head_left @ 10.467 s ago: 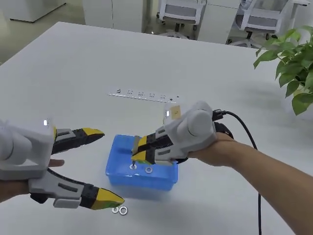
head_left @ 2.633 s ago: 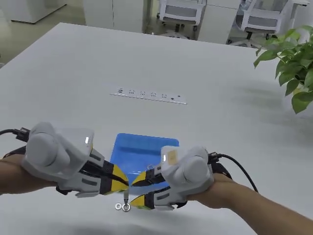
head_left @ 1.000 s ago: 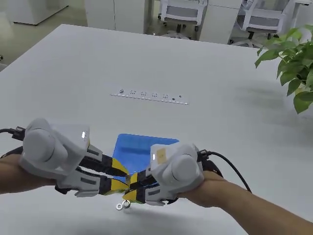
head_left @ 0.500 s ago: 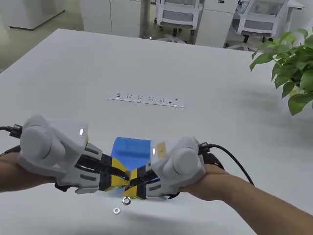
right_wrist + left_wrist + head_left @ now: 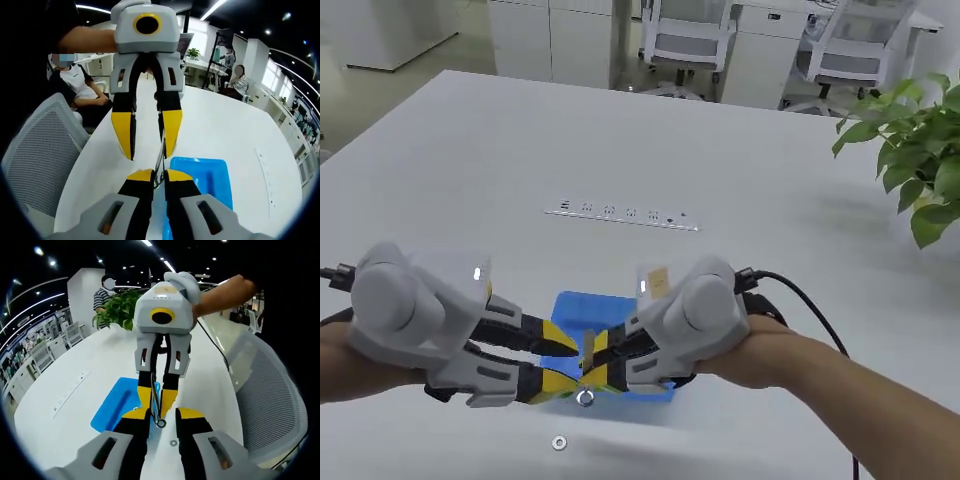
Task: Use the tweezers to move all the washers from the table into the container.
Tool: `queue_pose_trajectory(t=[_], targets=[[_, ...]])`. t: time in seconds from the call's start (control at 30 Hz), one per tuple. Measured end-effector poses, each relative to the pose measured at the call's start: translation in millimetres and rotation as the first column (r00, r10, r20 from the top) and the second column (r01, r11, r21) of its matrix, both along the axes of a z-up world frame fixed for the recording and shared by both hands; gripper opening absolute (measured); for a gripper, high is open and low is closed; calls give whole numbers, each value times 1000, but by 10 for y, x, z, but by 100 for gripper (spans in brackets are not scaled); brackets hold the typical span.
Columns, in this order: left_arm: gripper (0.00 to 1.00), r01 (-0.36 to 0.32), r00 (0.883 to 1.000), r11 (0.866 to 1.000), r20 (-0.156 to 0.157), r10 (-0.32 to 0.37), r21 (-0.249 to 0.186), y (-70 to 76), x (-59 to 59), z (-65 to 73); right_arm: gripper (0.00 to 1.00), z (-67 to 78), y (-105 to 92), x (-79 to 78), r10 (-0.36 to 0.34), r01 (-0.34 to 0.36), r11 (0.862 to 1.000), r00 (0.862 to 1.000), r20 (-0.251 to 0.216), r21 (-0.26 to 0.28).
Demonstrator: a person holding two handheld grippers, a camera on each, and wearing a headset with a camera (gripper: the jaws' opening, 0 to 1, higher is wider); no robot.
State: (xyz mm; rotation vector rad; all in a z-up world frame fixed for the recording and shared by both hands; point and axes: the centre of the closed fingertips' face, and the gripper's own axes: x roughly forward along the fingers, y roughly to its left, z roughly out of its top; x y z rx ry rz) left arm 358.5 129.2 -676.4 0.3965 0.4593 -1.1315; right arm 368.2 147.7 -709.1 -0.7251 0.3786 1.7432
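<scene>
Since half a second ago, one washer [image 5: 584,399] has been lifted higher off the table [image 5: 770,190], farther from the other one. A second ago the two washers were lying side by side; now they are apart. The lifted washer is held at the tip of the tweezers [image 5: 161,150]. It is seen right by the near edge of the blue container [image 5: 582,309], but it cannot be told whether it is over the inside. The other washer [image 5: 558,442] is left flat on the table, just in front of the container and the grippers.

The tweezers are pinched between the jaws of the right gripper [image 5: 593,364], which are closed tight on them. The tweezers are pointed down toward the table. The left gripper [image 5: 568,368] is held nose to nose with the right one. Its jaws are spread apart, and nothing is gripped by them. In the left gripper view the washer and the tweezer tip are seen in the gap between those jaws. It cannot be told whether the tweezers are touched by them.

Both grippers are held low over the near end of the container. A black cable [image 5: 800,300] is seen running from the right gripper. Farther back on the table a white power strip [image 5: 623,214] is laid flat. A green plant [image 5: 910,140] is seen at the right edge.
</scene>
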Motion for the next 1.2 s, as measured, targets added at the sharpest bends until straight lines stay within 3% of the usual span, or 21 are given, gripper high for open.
queue_pose_trajectory(t=[0.23, 0.3, 0.37, 0.47, 0.53, 0.6, 0.83, 1.2], targets=[[36, -28, 1000, 999, -10, 27, -35, 26, -9, 26, 9, 74, 10, 104, -14, 14, 1000, 1000, -13, 2], [40, -49, 998, 998, -37, 47, -46, 41, -15, 11, 9, 85, 11, 150, -19, 19, 1000, 1000, -10, 2], [44, -49, 999, 998, -25, 48, -45, 57, -14, 3, 9, 98, 9, 208, -24, 24, 1000, 1000, -7, 4], [48, -83, 995, 994, -58, 79, -66, 77, -10, -10, 9, 119, 5, 297, -35, 35, 999, 999, -4, 10], [52, -84, 996, 994, -45, 81, -65, 87, 3, -16, 9, 120, 5, 344, -40, 40, 999, 999, -2, 11], [56, -100, 994, 992, -56, 96, -71, 104, 21, -27, 9, 114, 4, 390, -44, 44, 999, 999, 1, 12], [66, -138, 989, 986, -66, 132, -92, 158, 79, -26, 9, 27, 9, 576, -61, 61, 998, 998, 12, 14], [77, -164, 985, 981, -74, 157, -107, 225, 153, -52, 9, -158, 34, 740, -77, 76, 997, 997, 15, 10]])
